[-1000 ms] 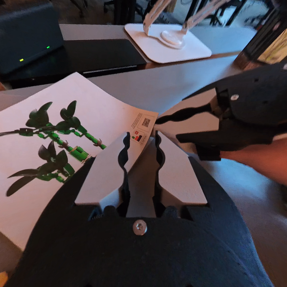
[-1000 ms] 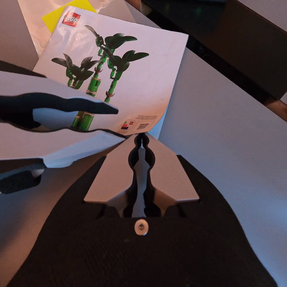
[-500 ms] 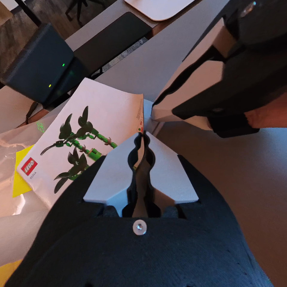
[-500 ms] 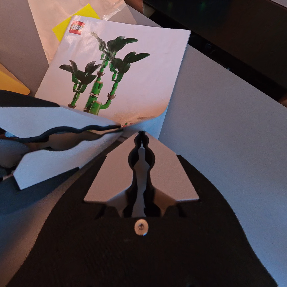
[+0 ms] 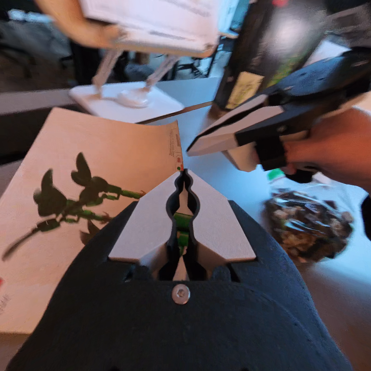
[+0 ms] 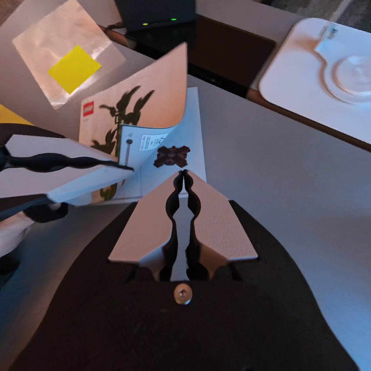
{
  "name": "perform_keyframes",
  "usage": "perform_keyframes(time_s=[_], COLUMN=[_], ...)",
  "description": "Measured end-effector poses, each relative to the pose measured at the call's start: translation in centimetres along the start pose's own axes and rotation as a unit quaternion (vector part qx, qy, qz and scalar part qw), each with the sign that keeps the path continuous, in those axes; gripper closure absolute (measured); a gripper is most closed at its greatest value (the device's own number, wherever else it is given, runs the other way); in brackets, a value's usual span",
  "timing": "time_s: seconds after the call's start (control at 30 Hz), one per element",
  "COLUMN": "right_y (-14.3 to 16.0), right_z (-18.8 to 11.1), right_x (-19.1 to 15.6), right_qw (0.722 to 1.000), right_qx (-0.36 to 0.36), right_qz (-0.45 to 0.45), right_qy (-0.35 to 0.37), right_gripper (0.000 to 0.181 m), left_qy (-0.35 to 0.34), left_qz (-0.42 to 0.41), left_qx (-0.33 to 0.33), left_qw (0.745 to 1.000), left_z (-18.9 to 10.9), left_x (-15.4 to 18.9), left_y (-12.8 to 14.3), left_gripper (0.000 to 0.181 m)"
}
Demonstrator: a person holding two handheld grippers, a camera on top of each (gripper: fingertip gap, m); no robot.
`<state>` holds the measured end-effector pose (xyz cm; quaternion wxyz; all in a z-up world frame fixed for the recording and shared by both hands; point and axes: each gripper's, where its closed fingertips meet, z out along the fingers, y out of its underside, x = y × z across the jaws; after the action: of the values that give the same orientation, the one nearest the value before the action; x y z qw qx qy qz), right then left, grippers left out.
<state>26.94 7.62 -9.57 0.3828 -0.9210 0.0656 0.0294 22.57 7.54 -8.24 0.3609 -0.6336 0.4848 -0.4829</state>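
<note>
On grey table [image 6: 261, 180], one booklet [image 5: 112, 160] cover pinched by left claw [image 5: 183, 170]; right claw [image 6: 183, 171] clenched, empty.

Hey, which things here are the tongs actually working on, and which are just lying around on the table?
Being handled:
booklet, its cover lifted by the shut left tongs
right tongs, shut and empty, over the open page

Lying about:
clear bag with a yellow square
bag of small pieces
white stand base
black box

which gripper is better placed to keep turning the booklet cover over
Left, probably: the left gripper is shut on the cover's lifted corner, while the right gripper is shut on nothing, beside the inner page.
</note>
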Motion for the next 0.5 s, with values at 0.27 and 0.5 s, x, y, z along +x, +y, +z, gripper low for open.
perform_keyframes(time_s=[0.27, 0.5], right_y=[3.4, 3.3], right_z=[-6.5, -6.7], right_x=[2.0, -8.0], right_qw=[0.992, 0.982], right_qx=[0.092, 0.129], right_qz=[0.083, 0.024], right_qy=[0.002, -0.138], right_gripper=[0.17, 0.138], left_qy=[-0.002, -0.241], left_qz=[0.097, -0.136], left_qx=[0.078, 0.088], left_qw=[0.992, 0.957], left_z=[0.5, -7.7], left_x=[5.9, -2.9], left_y=[-5.1, 0.3], left_gripper=[0.181, 0.181])
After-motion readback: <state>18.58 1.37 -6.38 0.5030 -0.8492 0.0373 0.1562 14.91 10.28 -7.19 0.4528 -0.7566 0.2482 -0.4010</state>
